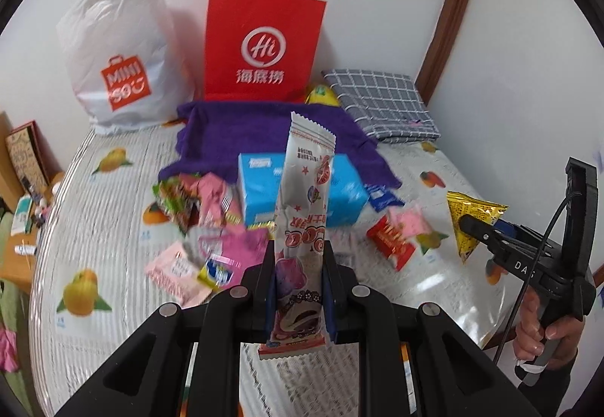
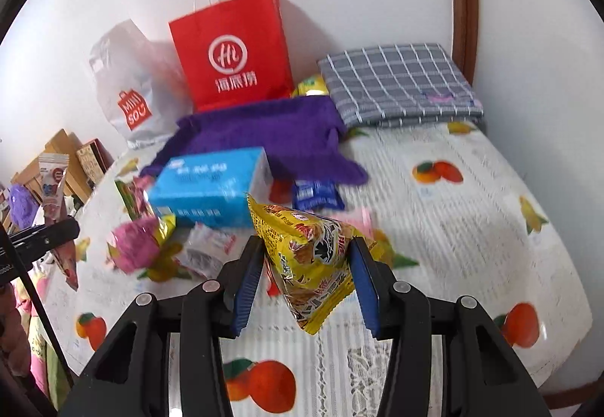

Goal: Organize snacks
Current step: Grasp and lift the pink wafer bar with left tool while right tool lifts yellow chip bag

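My left gripper (image 1: 298, 284) is shut on a long silver snack bar wrapper (image 1: 304, 198) and holds it upright above the bed. My right gripper (image 2: 305, 266) is shut on a yellow triangular snack pack (image 2: 309, 254), lifted off the bed; it also shows in the left wrist view (image 1: 472, 224). Loose snacks lie on the bed: pink packets (image 1: 177, 271), a red packet (image 1: 392, 241), a green-and-pink pile (image 1: 188, 200) and a blue packet (image 2: 317, 196). A red paper bag (image 1: 264, 43) and a white plastic bag (image 1: 120, 54) stand against the wall.
A blue tissue pack (image 1: 302, 190) lies mid-bed on a purple towel (image 1: 264, 130). A grey checked cushion (image 1: 381, 103) sits at the back right. The bed's fruit-print sheet (image 2: 472, 228) runs to the wall on the right. Wooden furniture (image 1: 19, 190) stands left.
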Motion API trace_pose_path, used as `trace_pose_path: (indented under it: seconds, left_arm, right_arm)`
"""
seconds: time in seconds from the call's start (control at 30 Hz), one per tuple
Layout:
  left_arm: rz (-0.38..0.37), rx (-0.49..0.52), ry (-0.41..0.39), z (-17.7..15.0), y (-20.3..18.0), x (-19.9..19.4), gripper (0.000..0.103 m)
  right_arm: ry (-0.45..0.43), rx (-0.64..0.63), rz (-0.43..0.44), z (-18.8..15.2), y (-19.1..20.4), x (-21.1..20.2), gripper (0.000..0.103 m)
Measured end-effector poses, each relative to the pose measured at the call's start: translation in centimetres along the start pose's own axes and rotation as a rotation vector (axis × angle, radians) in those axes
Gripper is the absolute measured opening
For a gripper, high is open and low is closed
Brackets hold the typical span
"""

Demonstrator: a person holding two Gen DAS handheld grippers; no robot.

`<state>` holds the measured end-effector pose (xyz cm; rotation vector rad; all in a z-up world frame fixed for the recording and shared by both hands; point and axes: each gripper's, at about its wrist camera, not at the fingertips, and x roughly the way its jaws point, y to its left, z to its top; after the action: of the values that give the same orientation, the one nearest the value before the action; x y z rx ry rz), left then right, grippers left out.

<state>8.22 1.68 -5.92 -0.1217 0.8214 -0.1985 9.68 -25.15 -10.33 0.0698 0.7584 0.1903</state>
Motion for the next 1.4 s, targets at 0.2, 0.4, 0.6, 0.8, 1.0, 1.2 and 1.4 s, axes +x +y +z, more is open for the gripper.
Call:
trace_pose_path:
  seconds: [0.2, 0.4, 0.6, 0.8, 1.0, 1.2, 1.4]
  left_arm:
    - [-0.004, 0.019, -0.024, 2.6, -0.3, -0.2, 0.019]
    - [0.003, 0.026, -0.036, 5.2, 0.0, 0.5, 0.019]
    - [-0.004, 0.014, -0.044, 7.7, 0.9, 1.4, 0.019]
    - [-0.012, -0.007, -0.023, 9.8, 2.2, 2.8, 0.019]
    - [-0.009, -0.027, -0.002, 11.4, 3.7, 4.5, 0.019]
    - [0.006, -0.030, 0.011, 12.8, 4.9, 6.3, 0.019]
    - [0.011, -0.036, 0.028, 13.9, 6.0, 8.2, 0.019]
  right_arm:
    - [-0.037, -0.016, 0.004, 2.9, 1.0, -0.3, 0.046]
    - [-0.056, -0.027, 0.009, 5.6, 1.9, 0.2, 0.046]
    - [-0.073, -0.053, 0.017, 8.3, 2.9, 1.4, 0.046]
    - [-0.089, -0.073, 0.025, 10.8, 3.9, 3.2, 0.046]
    - [-0.075, -0.082, 0.034, 12.6, 4.5, 5.7, 0.046]
    - [-0.061, -0.107, 0.026, 14.2, 5.0, 8.2, 0.046]
    - [-0.050, -0.111, 0.030, 15.4, 5.3, 10.5, 0.046]
